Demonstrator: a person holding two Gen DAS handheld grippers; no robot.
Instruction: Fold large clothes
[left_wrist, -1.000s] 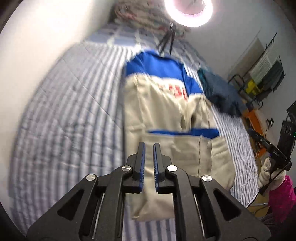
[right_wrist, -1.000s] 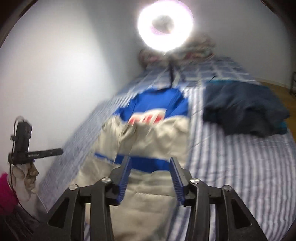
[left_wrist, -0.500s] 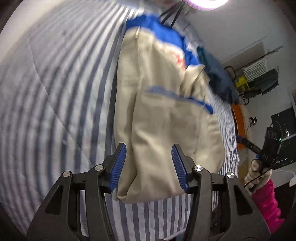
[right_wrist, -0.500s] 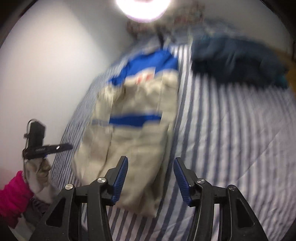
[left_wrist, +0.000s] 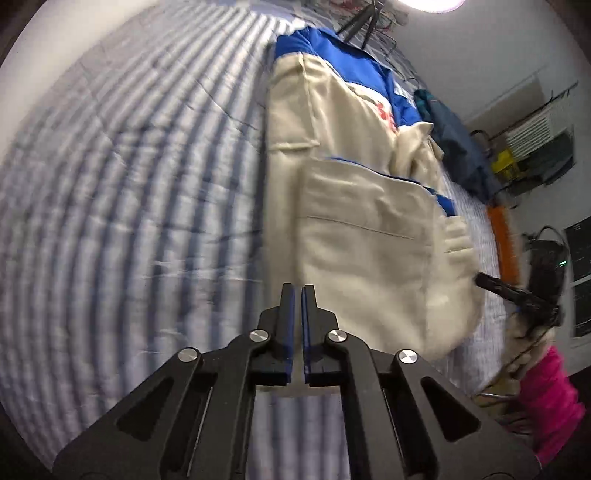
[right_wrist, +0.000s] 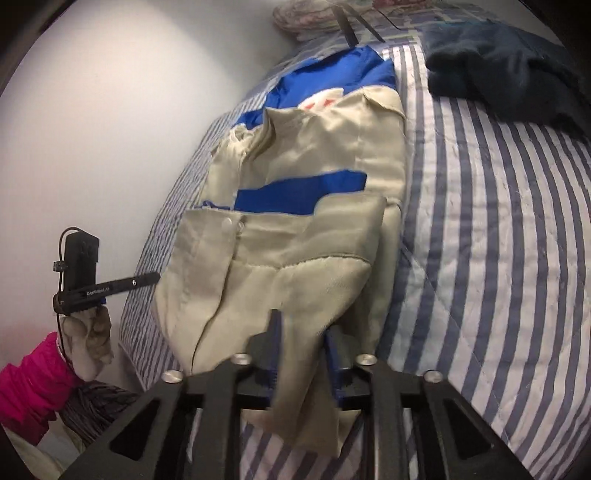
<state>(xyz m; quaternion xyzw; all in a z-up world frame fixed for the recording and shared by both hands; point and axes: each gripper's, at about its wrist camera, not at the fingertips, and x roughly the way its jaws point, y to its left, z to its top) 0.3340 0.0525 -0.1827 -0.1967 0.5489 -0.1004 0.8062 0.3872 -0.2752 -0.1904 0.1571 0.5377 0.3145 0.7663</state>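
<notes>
Beige padded jacket w/ blue shoulder yoke and blue band (right_wrist: 295, 236) lies lengthwise on the blue-and-white striped quilted bedspread (right_wrist: 498, 229), sleeves folded in over the front, hem end nearest the cameras.

Right gripper (right_wrist: 301, 354): jaws have just been closing, a bunched fold of the beige hem fabric sits between the blue pads, which press on it; cloth hangs out below the jaws.

Left gripper (left_wrist: 297, 314): jaws have just snapped together, pads nearly touching. It sits at the jacket's (left_wrist: 369, 221) near left corner; whether any cloth is pinched is hard to tell from its own view.

Around: dark navy/teal crumpled garment (right_wrist: 509, 62) on the bedspread, to the right of the jacket's upper end, apart from it. Black tripod legs (right_wrist: 351, 26) stand just past the collar end. Patterned pillow (right_wrist: 306, 18) at the far end by the white wall (right_wrist: 110, 110). In the left view, a wire rack w/ a yellow item (left_wrist: 517, 162) past the bed. Gloved hand w/ pink sleeve (right_wrist: 85, 339) holds the left tool.
</notes>
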